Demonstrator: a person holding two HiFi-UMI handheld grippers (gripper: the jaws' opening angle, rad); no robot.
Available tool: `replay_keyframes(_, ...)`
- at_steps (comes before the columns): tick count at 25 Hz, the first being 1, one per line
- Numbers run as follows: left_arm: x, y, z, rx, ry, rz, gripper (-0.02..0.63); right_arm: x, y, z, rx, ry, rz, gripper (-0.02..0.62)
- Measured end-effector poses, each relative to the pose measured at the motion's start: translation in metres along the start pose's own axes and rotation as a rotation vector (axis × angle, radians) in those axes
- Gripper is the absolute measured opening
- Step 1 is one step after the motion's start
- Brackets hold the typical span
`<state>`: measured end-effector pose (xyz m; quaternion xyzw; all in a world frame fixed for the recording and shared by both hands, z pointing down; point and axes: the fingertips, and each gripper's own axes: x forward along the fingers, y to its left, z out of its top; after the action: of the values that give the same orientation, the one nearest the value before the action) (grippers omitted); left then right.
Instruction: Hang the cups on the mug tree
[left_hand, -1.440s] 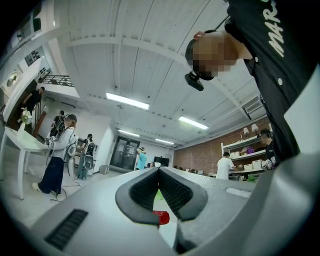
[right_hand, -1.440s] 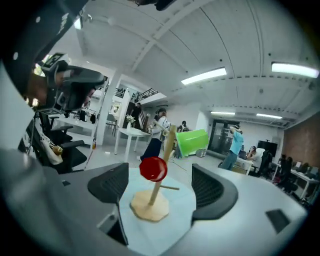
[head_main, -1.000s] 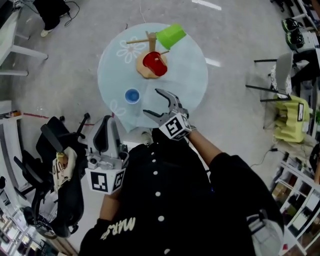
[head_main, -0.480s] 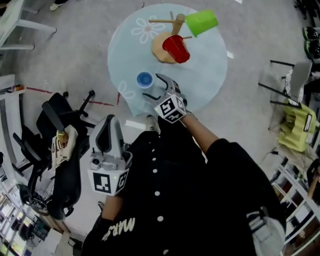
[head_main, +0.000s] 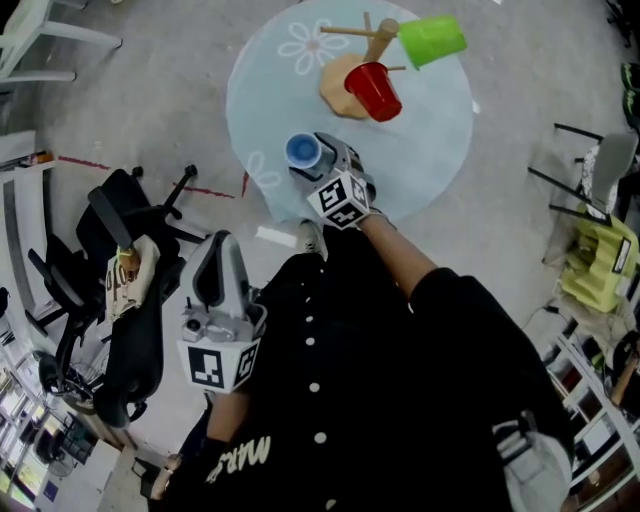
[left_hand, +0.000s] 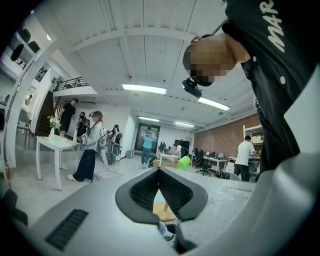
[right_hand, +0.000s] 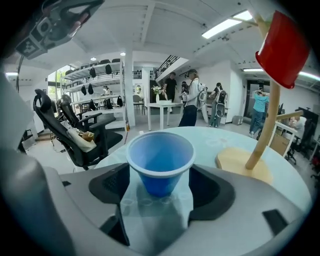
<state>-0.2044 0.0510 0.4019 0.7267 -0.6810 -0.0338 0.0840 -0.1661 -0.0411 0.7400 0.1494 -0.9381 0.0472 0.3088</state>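
A small blue cup (head_main: 302, 151) stands upright on the round pale table (head_main: 430, 150), near its left front edge. My right gripper (head_main: 312, 156) straddles it; its jaws are closing, with the blue cup (right_hand: 160, 160) between the pads (right_hand: 107, 186), which do not clearly press on it. The wooden mug tree (head_main: 380, 42) stands farther back, carrying a red cup (head_main: 373, 90) and a green cup (head_main: 432, 40). The red cup (right_hand: 282, 47) hangs mouth-down over the tree's base (right_hand: 242, 165). My left gripper (head_main: 218, 245) is held low near my body, off the table, shut and empty.
A black office chair with a bag (head_main: 120, 300) stands left of the table. Metal-framed chairs (head_main: 590, 180) and a yellow-green seat (head_main: 590, 265) are on the right. Several people (left_hand: 92, 145) stand far across the room.
My right gripper moved forward and left across the table to the blue cup, which now sits between its jaws. The left gripper stayed put.
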Motion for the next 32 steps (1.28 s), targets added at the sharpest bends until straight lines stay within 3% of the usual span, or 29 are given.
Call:
replay_keyframes(2,0.002,0.002,0.0,0.001,0.006,0.006,-0.006,0.002,-0.005,-0.001,-0.007,0.011,-0.02,0.283)
replay_keyframes(8,0.005,0.0,0.0,-0.002,-0.001,-0.01,-0.006,-0.011,-0.013,0.016,-0.011,-0.03,-0.048,0.264)
replay_keyframes(19,0.028,-0.029,0.026,-0.015,-0.088,-0.127,-0.006,-0.087,-0.061,0.036,-0.027,-0.088,-0.179,0.252)
replay_keyframes(32,0.048,-0.057,0.05,-0.036,-0.156,-0.223,-0.006,-0.167,-0.14,0.008,-0.172,0.047,-0.332,0.252)
